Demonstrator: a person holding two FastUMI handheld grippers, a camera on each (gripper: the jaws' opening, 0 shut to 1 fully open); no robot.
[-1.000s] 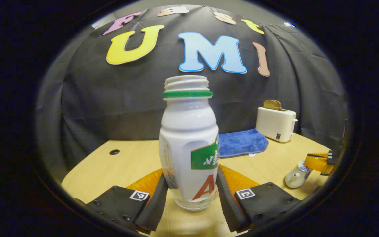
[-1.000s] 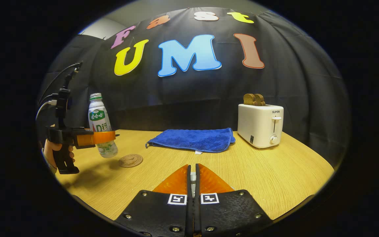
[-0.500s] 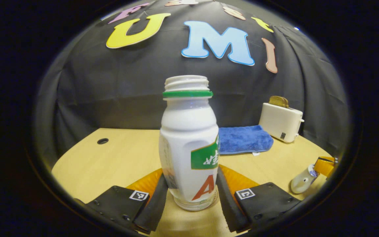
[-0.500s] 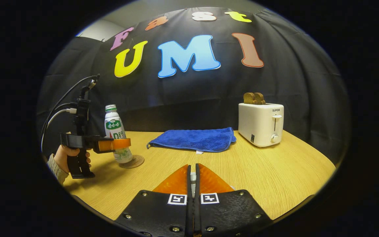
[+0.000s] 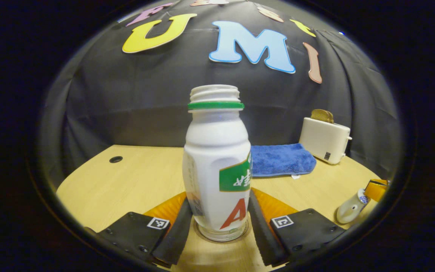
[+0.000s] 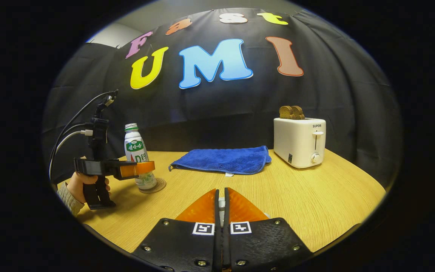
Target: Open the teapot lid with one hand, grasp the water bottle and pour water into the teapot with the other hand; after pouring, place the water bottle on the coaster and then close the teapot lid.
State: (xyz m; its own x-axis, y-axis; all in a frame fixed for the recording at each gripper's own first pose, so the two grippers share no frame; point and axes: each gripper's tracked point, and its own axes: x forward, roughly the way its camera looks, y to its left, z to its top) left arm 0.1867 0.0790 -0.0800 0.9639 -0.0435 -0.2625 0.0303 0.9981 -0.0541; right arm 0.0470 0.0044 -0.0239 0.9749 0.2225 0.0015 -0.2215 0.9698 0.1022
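A white water bottle (image 5: 217,158) with a green neck ring and no cap stands upright between the fingers of my left gripper (image 5: 220,200), which is shut on its lower body. Its base rests on the round brown coaster (image 5: 221,241). In the right gripper view the same bottle (image 6: 136,151) sits on the coaster (image 6: 157,186), held by the left gripper (image 6: 144,169) in a person's hand (image 6: 76,183). My right gripper (image 6: 221,192) is shut with a white sliver, the teapot lid, between its fingers. The white teapot (image 5: 347,211) shows at the far right under the right gripper (image 5: 376,189).
A folded blue towel (image 6: 221,160) lies at the back middle of the wooden table (image 6: 315,204). A white toaster (image 6: 300,141) with bread slices in it stands at the back right. A cable hole (image 5: 115,159) is in the table's far left.
The left gripper has carried the bottle down and to the right onto the coaster. The right gripper has stayed where it was, still shut.
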